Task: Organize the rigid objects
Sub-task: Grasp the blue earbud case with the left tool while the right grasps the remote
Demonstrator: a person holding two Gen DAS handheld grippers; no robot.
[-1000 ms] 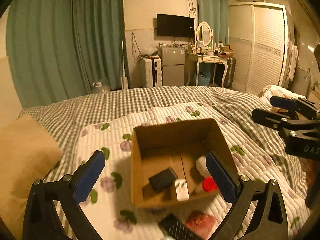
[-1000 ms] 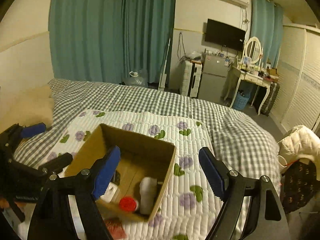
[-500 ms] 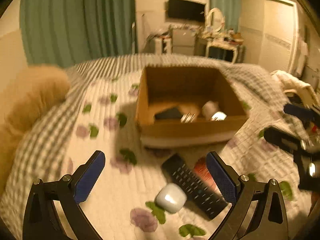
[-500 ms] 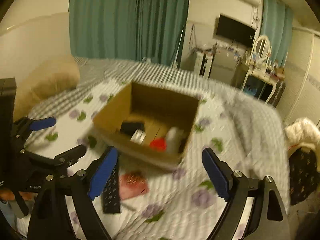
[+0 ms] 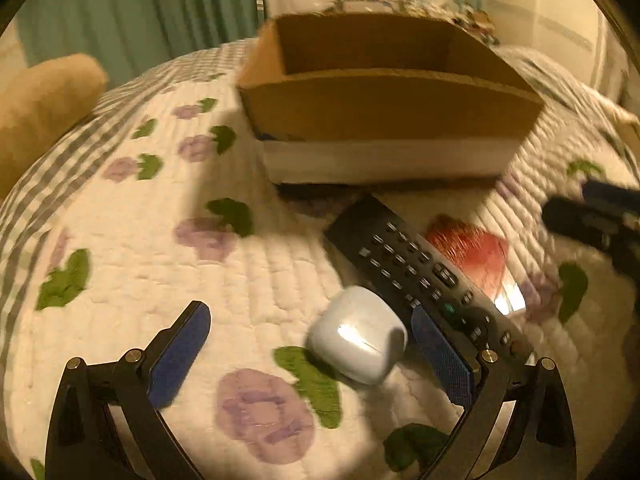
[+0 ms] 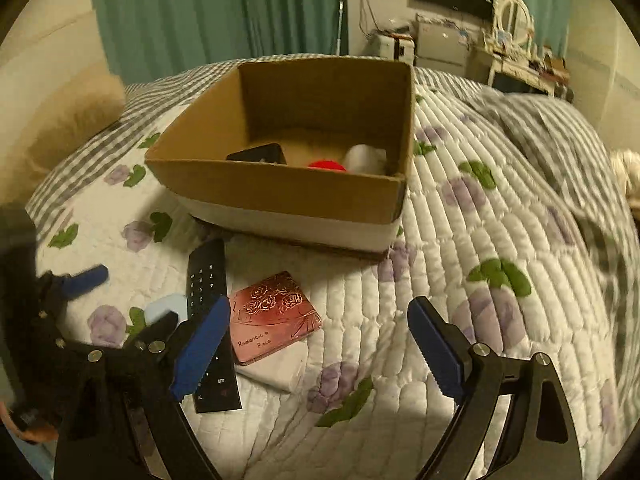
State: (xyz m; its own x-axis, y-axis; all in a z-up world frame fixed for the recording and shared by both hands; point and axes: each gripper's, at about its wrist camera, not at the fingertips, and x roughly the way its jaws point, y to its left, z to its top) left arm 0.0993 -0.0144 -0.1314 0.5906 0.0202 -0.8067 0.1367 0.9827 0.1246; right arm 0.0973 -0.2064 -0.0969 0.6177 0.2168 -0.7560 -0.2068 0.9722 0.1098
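A cardboard box (image 6: 280,192) stands on the quilt and holds a black item (image 6: 258,154), a red-capped white bottle (image 6: 362,160). In front of it lie a black remote (image 5: 420,268), a red rose-patterned card (image 6: 276,316) and a pale earbud case (image 5: 358,340). My left gripper (image 5: 312,354) is open, low over the quilt, with the case between its fingers near the right one. My right gripper (image 6: 320,344) is open above the card's right side. The box also shows in the left wrist view (image 5: 384,108).
A tan pillow (image 5: 44,104) lies at the left of the bed. A grey checked blanket (image 6: 560,128) and a white garment (image 6: 628,168) lie to the right. Green curtains, a desk and a TV stand beyond the bed.
Both grippers have come down and forward toward the items in front of the box. The left one now straddles the earbud case. Both stay open.
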